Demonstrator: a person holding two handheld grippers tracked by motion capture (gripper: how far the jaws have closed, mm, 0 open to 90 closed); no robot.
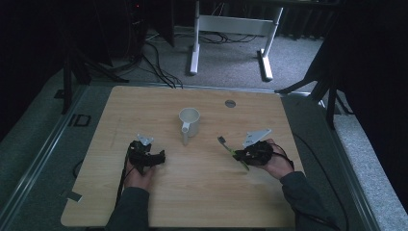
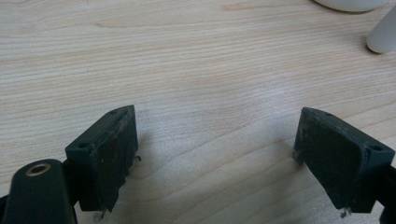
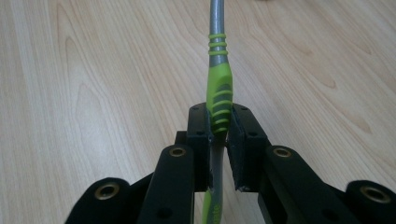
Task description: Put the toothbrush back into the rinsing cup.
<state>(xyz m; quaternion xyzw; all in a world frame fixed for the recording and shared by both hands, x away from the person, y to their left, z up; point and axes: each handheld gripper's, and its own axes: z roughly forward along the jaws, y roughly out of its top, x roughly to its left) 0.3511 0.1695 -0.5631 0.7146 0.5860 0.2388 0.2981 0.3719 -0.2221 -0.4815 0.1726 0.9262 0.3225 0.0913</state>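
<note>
A white mug [image 1: 189, 121] stands upright near the middle of the wooden table [image 1: 202, 192], its handle pointing toward me. My right gripper [image 1: 242, 155] lies to the right of the mug and is shut on a green and grey toothbrush [image 3: 218, 88]. The toothbrush [image 1: 231, 149] sticks out past the jaws toward the upper left, its head end a little above the table. My left gripper [image 2: 215, 144] rests low over the table at the left, jaws wide apart with bare wood between them. The mug's base [image 2: 350, 3] and handle [image 2: 383, 35] show at the top right of the left gripper view.
A round grey grommet [image 1: 230, 103] sits in the tabletop behind the mug. Beyond the table's far edge stands a white desk frame [image 1: 231, 33] with cables on the carpet. Dark stands flank both sides.
</note>
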